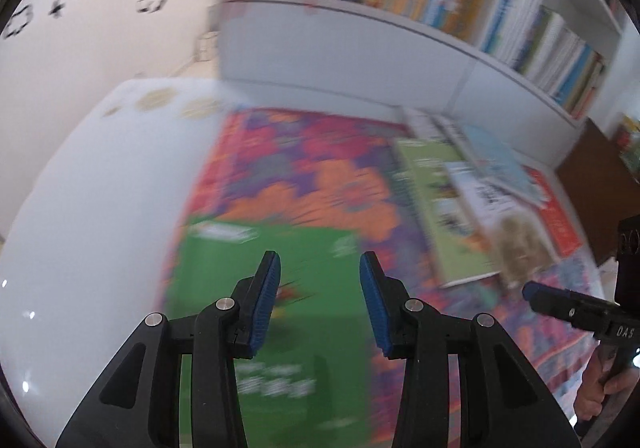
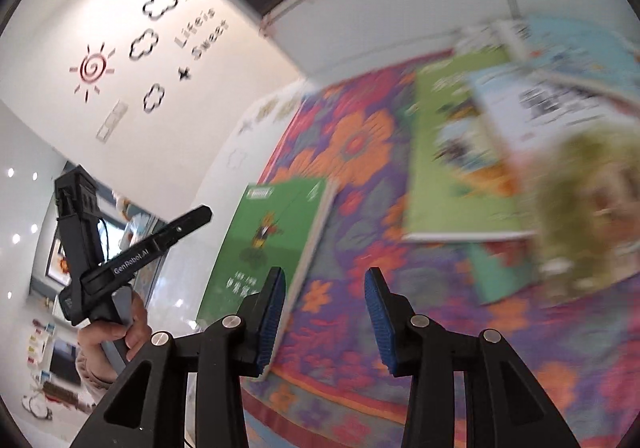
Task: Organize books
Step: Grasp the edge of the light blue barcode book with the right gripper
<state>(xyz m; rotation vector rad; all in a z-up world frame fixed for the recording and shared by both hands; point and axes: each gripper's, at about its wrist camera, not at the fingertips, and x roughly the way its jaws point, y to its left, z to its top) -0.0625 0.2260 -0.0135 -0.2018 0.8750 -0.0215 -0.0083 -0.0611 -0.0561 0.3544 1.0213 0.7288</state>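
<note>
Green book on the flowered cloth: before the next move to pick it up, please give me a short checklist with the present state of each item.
1. Left gripper empty, jaws apart: ok.
2. Right gripper empty, jaws apart: ok.
3. Green book lies alone, apart from the pile of books: ok.
4. Nothing rests on the green book's cover: ok.
5. Its edge is reachable, raised from the flowered cloth: cannot tell, views are blurred.
6. Free place on the bookshelf: cannot tell.
</note>
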